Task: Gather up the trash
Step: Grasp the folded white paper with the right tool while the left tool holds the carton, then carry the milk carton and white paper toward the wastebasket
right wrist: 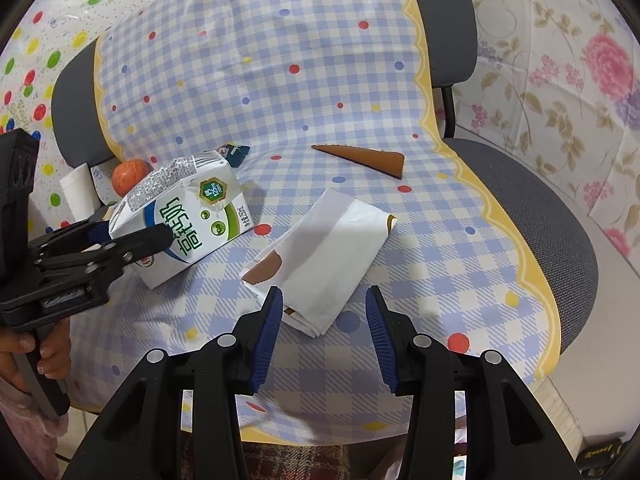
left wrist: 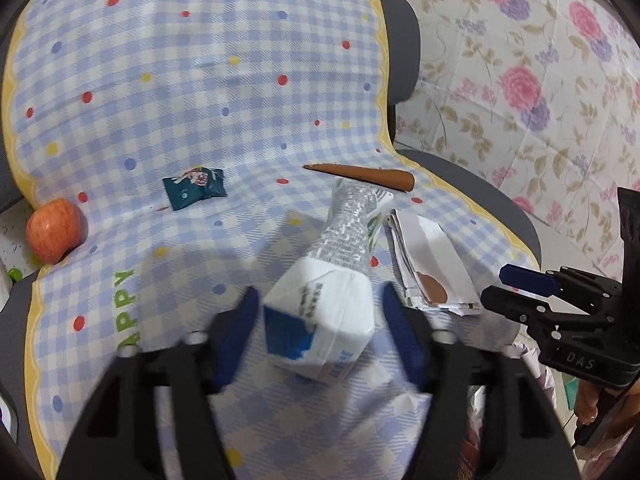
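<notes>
With my left gripper (left wrist: 316,336) spread astride the white-and-blue cardboard milk carton (left wrist: 324,312), I close squarely on its flat sides, while my open right gripper (right wrist: 324,320) waits over the folded white paper wrapper (right wrist: 332,248) at twelve o'clock.

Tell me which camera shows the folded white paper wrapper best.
The right wrist view: the folded white paper wrapper lies whole on the checked cloth, just ahead of the open right gripper. The left wrist view shows it only partly, beside and behind the milk carton.

White-green milk carton (right wrist: 188,216) tipped on the checked chair cloth; folded white wrapper (right wrist: 324,248) just beside; teal packet (left wrist: 195,186) and brown cone (right wrist: 368,159) farther back.
</notes>
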Demonstrator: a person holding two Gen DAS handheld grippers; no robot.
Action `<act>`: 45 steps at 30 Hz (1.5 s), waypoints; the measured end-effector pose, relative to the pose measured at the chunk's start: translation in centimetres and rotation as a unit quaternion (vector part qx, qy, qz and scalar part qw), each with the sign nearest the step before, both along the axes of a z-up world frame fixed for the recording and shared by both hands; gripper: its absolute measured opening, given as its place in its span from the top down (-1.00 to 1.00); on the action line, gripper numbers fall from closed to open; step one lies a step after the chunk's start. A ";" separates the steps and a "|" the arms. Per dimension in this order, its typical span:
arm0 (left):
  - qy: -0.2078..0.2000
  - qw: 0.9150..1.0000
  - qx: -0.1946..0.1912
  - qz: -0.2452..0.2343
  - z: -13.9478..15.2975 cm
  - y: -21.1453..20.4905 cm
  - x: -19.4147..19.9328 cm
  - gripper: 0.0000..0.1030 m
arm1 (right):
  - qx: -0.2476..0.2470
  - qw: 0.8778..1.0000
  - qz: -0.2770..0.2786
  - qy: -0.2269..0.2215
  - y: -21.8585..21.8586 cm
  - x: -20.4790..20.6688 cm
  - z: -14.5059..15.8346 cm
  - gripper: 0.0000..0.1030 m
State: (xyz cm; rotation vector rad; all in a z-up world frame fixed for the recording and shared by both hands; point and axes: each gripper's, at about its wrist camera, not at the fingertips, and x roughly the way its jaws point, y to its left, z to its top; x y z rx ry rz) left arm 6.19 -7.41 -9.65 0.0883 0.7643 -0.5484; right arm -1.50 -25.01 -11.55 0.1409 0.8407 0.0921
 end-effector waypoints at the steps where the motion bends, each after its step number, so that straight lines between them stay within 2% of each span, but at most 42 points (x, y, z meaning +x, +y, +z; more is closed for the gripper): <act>1: -0.001 1.000 -0.002 -0.002 0.0 -0.1 -0.1 0.27 | 0.000 1.000 0.001 0.002 0.0 0.0 -0.1 0.13; 4: -0.010 1.000 -0.004 -0.001 0.2 -0.3 -0.6 0.27 | 0.005 1.000 -0.001 0.006 0.0 0.0 -0.4 0.12; 8: -0.011 1.000 -0.007 0.021 0.5 0.3 -1.2 0.27 | 0.014 1.000 0.000 0.007 0.2 0.1 -0.6 0.00; 18: 0.006 0.998 -0.023 0.050 0.3 1.9 -0.9 0.27 | -0.023 0.998 0.059 -0.005 4.4 2.1 -0.5 0.00; 24: 0.009 0.998 -0.023 0.050 -0.1 2.0 -0.8 0.27 | -0.052 0.997 0.051 0.005 5.1 3.9 -1.7 0.03; 26: 0.010 0.998 -0.025 0.050 0.0 2.1 -0.8 0.27 | -0.048 0.998 0.052 0.005 5.1 3.9 -1.8 0.20; 30: 0.011 0.998 -0.027 0.050 -0.1 2.1 -0.9 0.27 | -0.046 0.998 0.049 0.008 4.8 3.7 -1.8 0.41; 34: 0.007 0.998 -0.025 0.050 -0.1 2.0 -1.2 0.27 | -0.038 0.999 0.024 0.016 3.5 3.5 -1.8 0.89; 36: 0.008 0.998 -0.025 0.055 0.0 2.0 -1.3 0.27 | -0.038 0.999 0.009 0.008 2.8 3.0 -1.2 0.91; 38: 0.005 0.998 -0.031 0.057 0.5 2.1 -1.7 0.27 | -0.045 0.999 -0.007 -0.021 2.1 1.8 0.5 0.91; 42: -0.020 0.997 -0.049 0.048 2.3 1.3 -3.3 0.27 | -0.045 0.997 -0.024 -0.062 0.8 -0.7 3.7 0.91; 45: -0.039 0.997 -0.056 0.029 3.6 -0.3 -4.8 0.27 | -0.041 0.996 -0.032 -0.077 -0.1 -2.5 5.2 0.91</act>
